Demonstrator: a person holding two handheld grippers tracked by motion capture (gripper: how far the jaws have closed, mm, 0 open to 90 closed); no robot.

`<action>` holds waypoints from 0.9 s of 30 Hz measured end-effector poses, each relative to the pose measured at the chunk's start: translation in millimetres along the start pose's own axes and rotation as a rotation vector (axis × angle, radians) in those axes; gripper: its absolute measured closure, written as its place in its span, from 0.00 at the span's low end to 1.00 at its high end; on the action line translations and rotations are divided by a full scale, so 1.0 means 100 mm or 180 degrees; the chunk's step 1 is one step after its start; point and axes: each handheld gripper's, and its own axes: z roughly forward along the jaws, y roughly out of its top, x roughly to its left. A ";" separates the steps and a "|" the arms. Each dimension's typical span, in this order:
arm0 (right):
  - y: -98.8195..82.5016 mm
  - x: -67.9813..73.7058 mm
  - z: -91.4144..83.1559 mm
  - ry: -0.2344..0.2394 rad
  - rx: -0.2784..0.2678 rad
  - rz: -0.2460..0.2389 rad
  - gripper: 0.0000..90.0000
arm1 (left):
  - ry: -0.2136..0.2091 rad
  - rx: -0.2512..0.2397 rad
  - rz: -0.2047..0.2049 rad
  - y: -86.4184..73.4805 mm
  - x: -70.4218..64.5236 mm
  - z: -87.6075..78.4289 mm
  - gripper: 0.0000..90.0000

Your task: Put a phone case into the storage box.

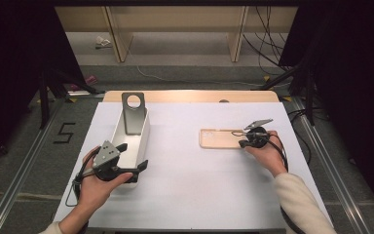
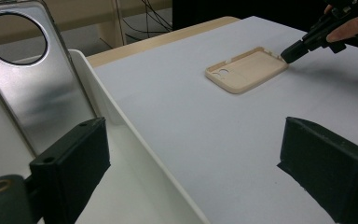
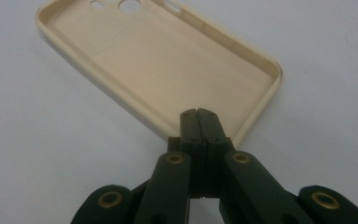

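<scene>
A beige phone case (image 1: 219, 138) lies hollow side up on the white table cover, right of centre. My right gripper (image 1: 242, 143) is shut, its tips over the case's near short rim (image 3: 198, 114); nothing shows between the jaws. The case (image 3: 158, 60) has its camera holes at the far end. A silver metal plate with a round hole (image 1: 133, 114) leans upright in a white bin (image 1: 144, 130). My left gripper (image 1: 134, 157) stands open across the bin's right wall (image 2: 121, 126), one jaw inside the bin and one over the table.
The table cover (image 1: 190, 185) ends at a wooden strip at the back. Dark stands and cables sit on the floor beyond both back corners. A person's hands hold both grippers from the near edge.
</scene>
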 end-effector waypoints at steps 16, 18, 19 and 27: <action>0.08 -0.03 -0.05 -0.0023 -0.0198 0.0036 1.00 | -0.0016 -0.0015 0.0000 0.01 -0.02 0.00 0.09; 0.09 -0.05 -0.03 -0.0042 -0.0182 0.0047 1.00 | -0.0010 -0.0019 -0.0004 0.01 -0.02 0.00 0.09; 0.09 -0.06 -0.01 -0.0049 -0.0164 0.0035 1.00 | -0.0010 -0.0019 -0.0002 0.01 -0.02 0.00 0.09; 0.11 -0.04 0.11 -0.0076 0.0019 -0.0066 1.00 | -0.0016 -0.0021 -0.0002 0.01 -0.02 -0.01 0.09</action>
